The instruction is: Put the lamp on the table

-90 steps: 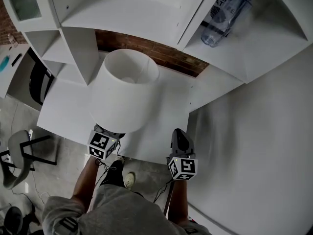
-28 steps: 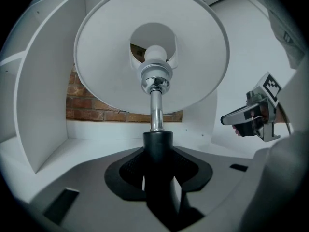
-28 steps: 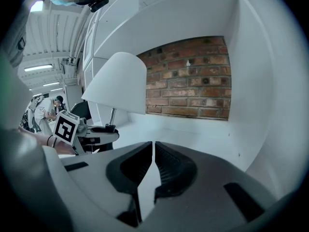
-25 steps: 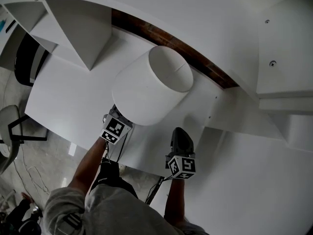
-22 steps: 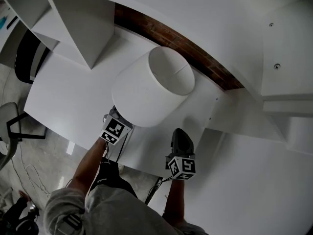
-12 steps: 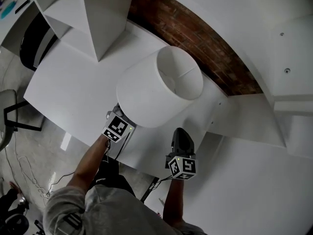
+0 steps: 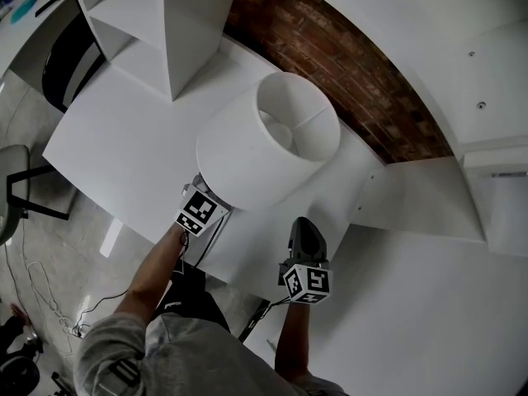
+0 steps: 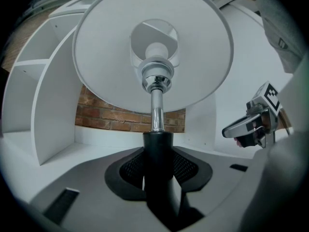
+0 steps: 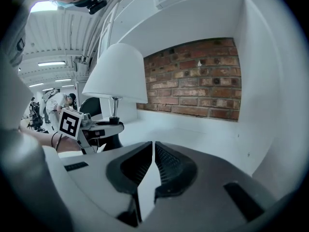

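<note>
The lamp has a white drum shade [image 7: 264, 151] and a chrome rod above a black lower stem [image 8: 158, 149]. It stands upright over the white table [image 7: 115, 151], near the front edge. My left gripper [image 7: 208, 195] is shut on the black stem, its jaws hidden under the shade in the head view. The base is hidden, so I cannot tell whether it touches the table. My right gripper [image 7: 306, 231] is shut and empty, apart from the lamp at the table's front right. The right gripper view shows the lamp [image 9: 118, 74] and the left gripper [image 9: 89, 127] to its left.
A brick wall [image 7: 346, 64] runs behind the table. A white shelf divider [image 7: 194, 31] rises at the back left and a white side panel [image 7: 421, 196] at the right. A black chair [image 7: 62, 64] stands far left. Cables lie on the floor [image 7: 49, 304].
The lamp and my left gripper have moved from the table's front edge a little farther in, toward the brick wall. The right gripper has stayed shut in the same spot.
</note>
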{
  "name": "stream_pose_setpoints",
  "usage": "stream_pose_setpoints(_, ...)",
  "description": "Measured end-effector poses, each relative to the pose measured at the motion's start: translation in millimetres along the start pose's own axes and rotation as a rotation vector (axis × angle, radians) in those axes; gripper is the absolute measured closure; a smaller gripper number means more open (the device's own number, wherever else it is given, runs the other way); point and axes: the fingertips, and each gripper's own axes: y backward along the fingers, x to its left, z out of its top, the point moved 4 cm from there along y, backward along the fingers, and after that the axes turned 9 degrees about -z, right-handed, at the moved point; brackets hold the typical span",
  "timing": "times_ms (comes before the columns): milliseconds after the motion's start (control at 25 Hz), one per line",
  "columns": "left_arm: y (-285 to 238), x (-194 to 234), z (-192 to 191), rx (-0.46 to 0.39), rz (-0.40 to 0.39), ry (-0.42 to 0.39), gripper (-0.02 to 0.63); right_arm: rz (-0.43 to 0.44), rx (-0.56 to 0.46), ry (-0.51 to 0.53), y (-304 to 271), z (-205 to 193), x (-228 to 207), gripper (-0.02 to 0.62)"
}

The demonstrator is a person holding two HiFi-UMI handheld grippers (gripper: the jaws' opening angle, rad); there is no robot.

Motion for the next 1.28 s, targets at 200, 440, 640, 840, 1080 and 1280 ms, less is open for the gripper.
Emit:
stream_pose_setpoints(200,3,-1,-2,-0.031,0.009,-0.009,0.467,-0.016,-0.007,0.005,6,-2,-6,0.56)
stream_pose_setpoints(440,9,-1,-3,-0.07,0.019,-0.002,0.467,-0.016,-0.001,0.02,12,-9,-2,0.56)
stream_pose_setpoints(640,13,-4,-5,-0.09,0.014,-0.022,0.467,-0.02,-0.014,0.028,13,-13,5,0.56)
stream_pose_setpoints(840,15,-6,-6,-0.102,0.012,-0.043,0.467,-0.026,-0.03,0.029,18,-18,9,0.56)
stream_pose_setpoints(1080,17,-9,-9,-0.119,0.013,-0.062,0.466,-0.036,-0.043,0.033,23,-27,9,0.56)
stream_pose_setpoints(1280,18,-16,-15,-0.096,0.003,-0.092,0.466,-0.033,-0.049,0.039,30,-31,12,0.56)
